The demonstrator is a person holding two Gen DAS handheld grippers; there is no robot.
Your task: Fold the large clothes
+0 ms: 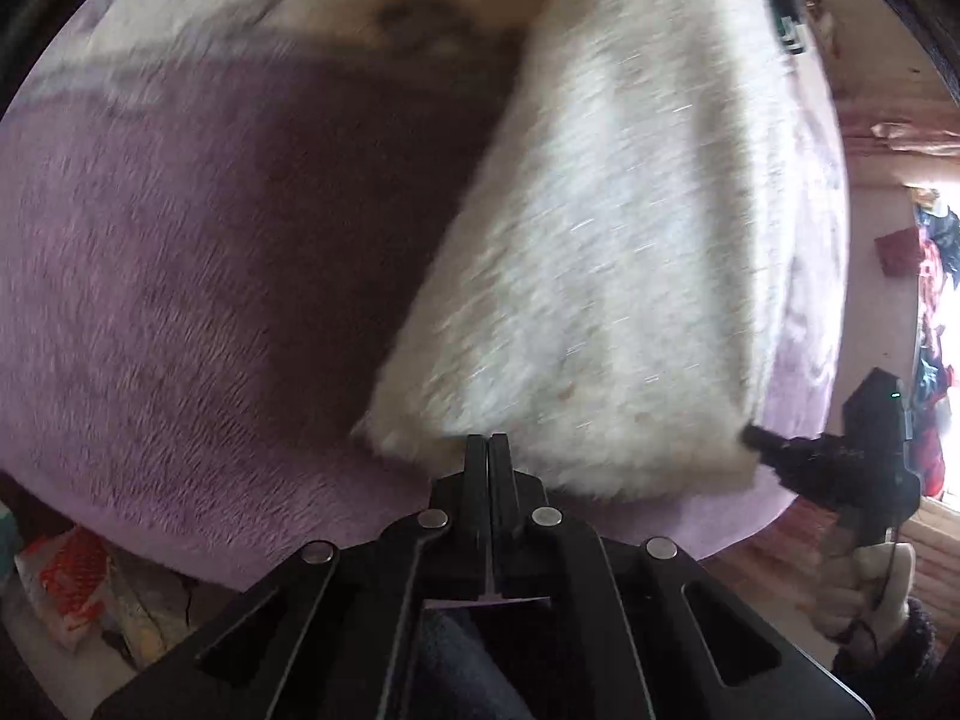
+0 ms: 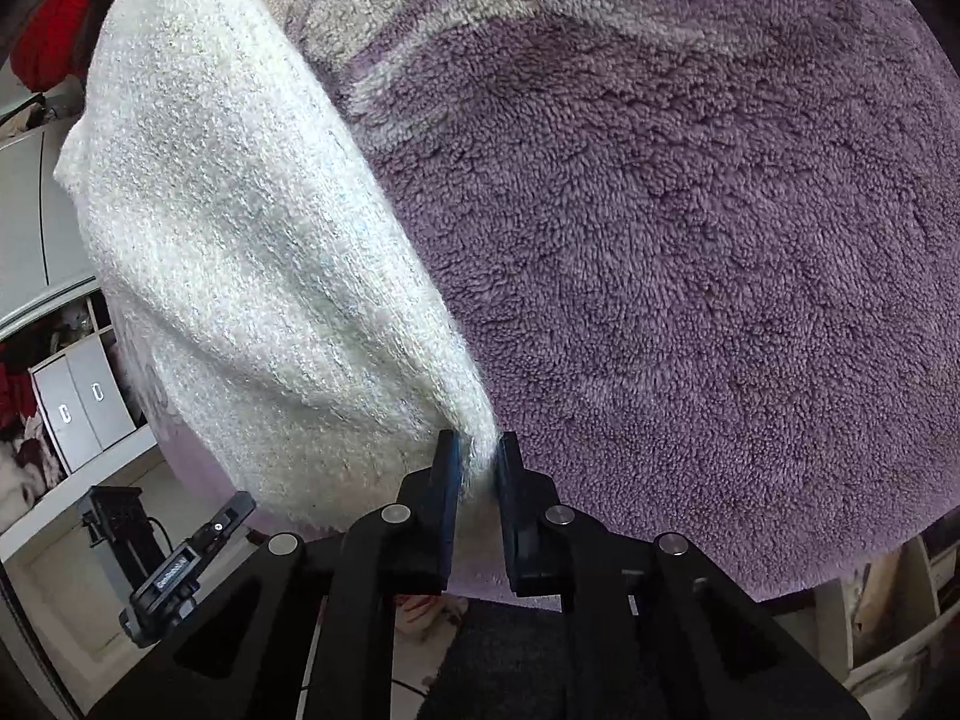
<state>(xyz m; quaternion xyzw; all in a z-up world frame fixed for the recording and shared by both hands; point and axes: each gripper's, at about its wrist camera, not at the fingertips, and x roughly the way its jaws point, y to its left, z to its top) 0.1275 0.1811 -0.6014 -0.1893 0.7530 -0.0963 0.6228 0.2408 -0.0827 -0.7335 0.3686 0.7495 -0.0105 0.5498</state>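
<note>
Both grippers pinch the white fuzzy garment's (image 2: 252, 252) near edge above the purple blanket (image 2: 690, 300): left gripper (image 1: 487, 441) fully closed, right gripper (image 2: 478, 450) narrow.

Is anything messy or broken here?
Nothing looks broken. The white fuzzy garment lies on the purple blanket, with the right gripper pinching one corner and the left gripper shut at its edge.

White fuzzy garment (image 2: 240, 252) lies on a purple blanket (image 2: 690, 270) (pale swirls at its edge).
</note>
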